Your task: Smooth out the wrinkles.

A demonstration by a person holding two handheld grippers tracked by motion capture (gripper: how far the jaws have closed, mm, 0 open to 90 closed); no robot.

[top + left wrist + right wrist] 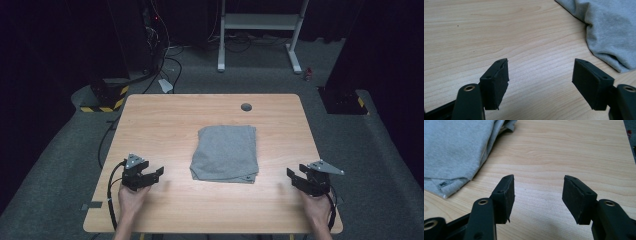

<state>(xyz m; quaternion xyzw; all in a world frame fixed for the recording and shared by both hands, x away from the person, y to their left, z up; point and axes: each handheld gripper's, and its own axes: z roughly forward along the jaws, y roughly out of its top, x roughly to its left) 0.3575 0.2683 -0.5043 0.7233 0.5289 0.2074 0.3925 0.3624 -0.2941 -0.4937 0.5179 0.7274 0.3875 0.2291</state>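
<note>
Folded grey cloth lies flat near the middle of the wooden surface, its edges roughly square to the surface's sides. A small dark round hole in the surface sits just beyond the cloth's far edge, toward its right corner.

Left tool rests low over the bare wood, to the left of the cloth's near corner and apart from it. Its jaws stand released and wide, with nothing but wood grain between them. In the left gripper view the left tool faces open surface, and the cloth lies off to its upper right, untouched.

Right tool sits to the right of the cloth's near corner, also apart from it. Its jaws are likewise released and empty. In the right gripper view the right tool points over bare wood, with the cloth at upper left, layered edges showing.
</note>
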